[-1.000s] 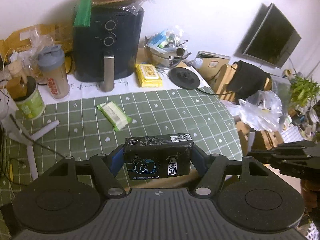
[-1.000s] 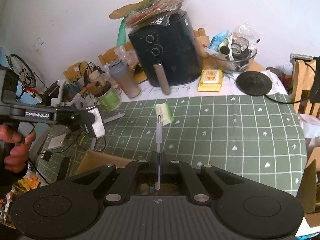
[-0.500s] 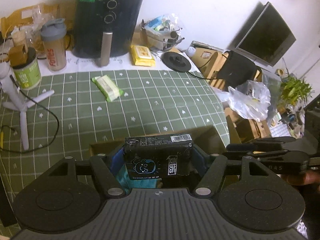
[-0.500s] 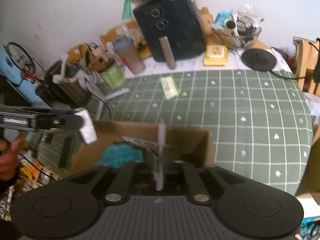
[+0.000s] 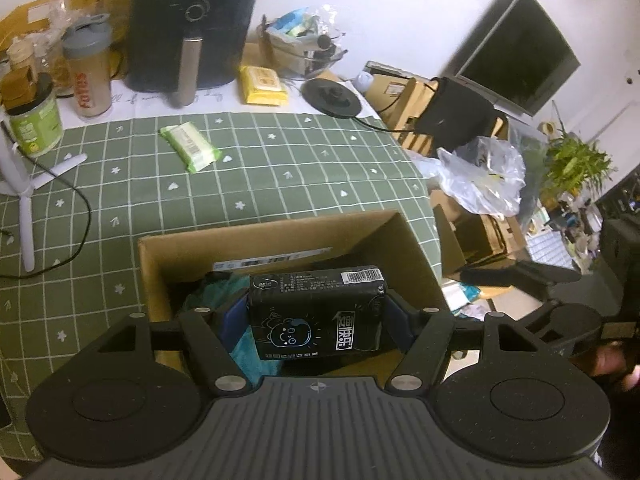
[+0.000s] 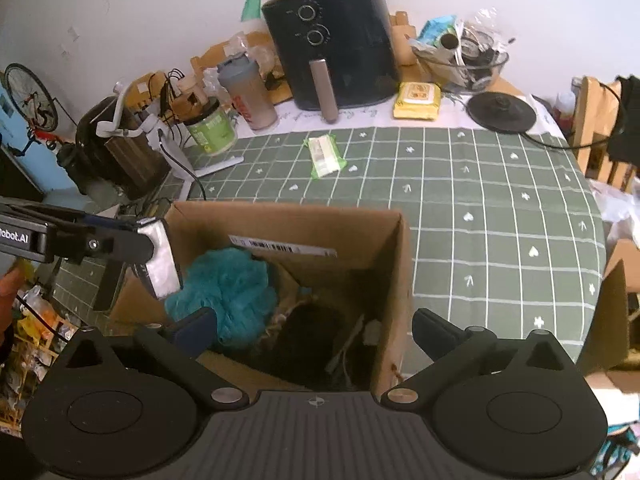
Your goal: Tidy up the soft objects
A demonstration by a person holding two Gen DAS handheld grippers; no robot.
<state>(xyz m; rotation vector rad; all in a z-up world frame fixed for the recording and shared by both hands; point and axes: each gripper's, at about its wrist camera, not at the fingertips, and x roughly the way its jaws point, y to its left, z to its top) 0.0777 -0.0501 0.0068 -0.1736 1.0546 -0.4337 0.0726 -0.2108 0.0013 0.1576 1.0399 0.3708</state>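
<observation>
My left gripper [image 5: 316,315] is shut on a black tissue pack [image 5: 316,332] and holds it over an open cardboard box [image 5: 280,232]. In the right wrist view that gripper [image 6: 156,256] comes in from the left at the box's [image 6: 288,216] near left corner. My right gripper [image 6: 316,324] hangs above the box, its jaws opening wide with nothing between them. Inside lie a teal bath pouf [image 6: 228,288], dark items and a thin white stick [image 6: 348,344]. A green wipes pack [image 6: 326,154] lies on the green checked cloth beyond the box.
At the back of the table stand a black air fryer [image 6: 340,40], a shaker bottle [image 6: 248,92], a green jar [image 6: 212,128], a yellow wipes pack [image 6: 418,100], a glass bowl of clutter [image 6: 464,64] and a black kettle base [image 6: 502,112]. A white stand with a cable [image 5: 24,184] sits left.
Both grippers drew back and sank until the open box came under them. The right gripper opened and let go of the thin white stick. The left still holds the black pack.
</observation>
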